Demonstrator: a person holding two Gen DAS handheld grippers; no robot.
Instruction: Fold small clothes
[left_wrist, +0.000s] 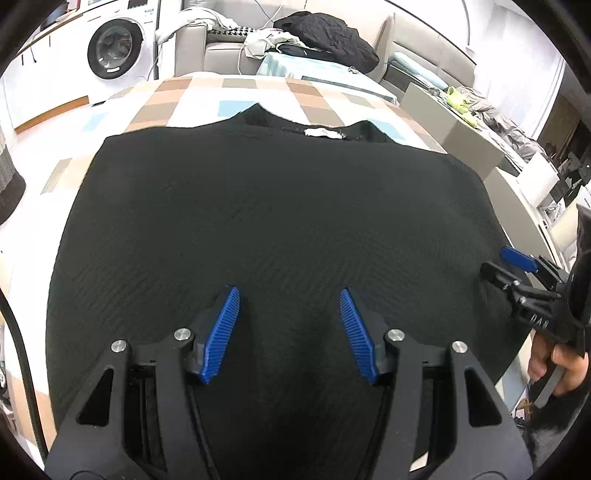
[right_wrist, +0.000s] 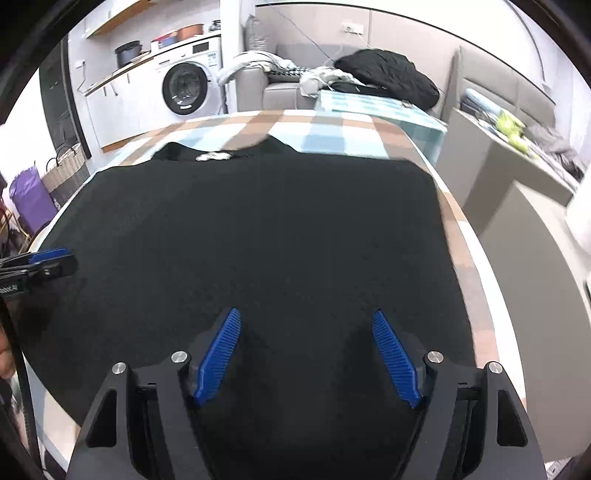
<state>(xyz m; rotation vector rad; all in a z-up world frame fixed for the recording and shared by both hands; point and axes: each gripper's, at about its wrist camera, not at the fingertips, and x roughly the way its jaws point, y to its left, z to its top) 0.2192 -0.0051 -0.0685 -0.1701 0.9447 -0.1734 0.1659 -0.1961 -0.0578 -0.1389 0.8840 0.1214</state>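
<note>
Looking from the left, we see a washing machine against the far wall, then the worktop with its checked cloth of brown, blue and white. Spread flat over most of it lies the black garment, neckline and white label at the far edge. Our left tongs hang over the near part of the garment, tilted downward, blue pads apart with only flat fabric showing between them, nothing gripped. Further right, our right tongs sit above the same near part, spread wider and also holding nothing; whether their tips touch the cloth we cannot tell. Beyond the worktop's right edge stands a grey box, with a sofa and dark bundle behind.
</note>
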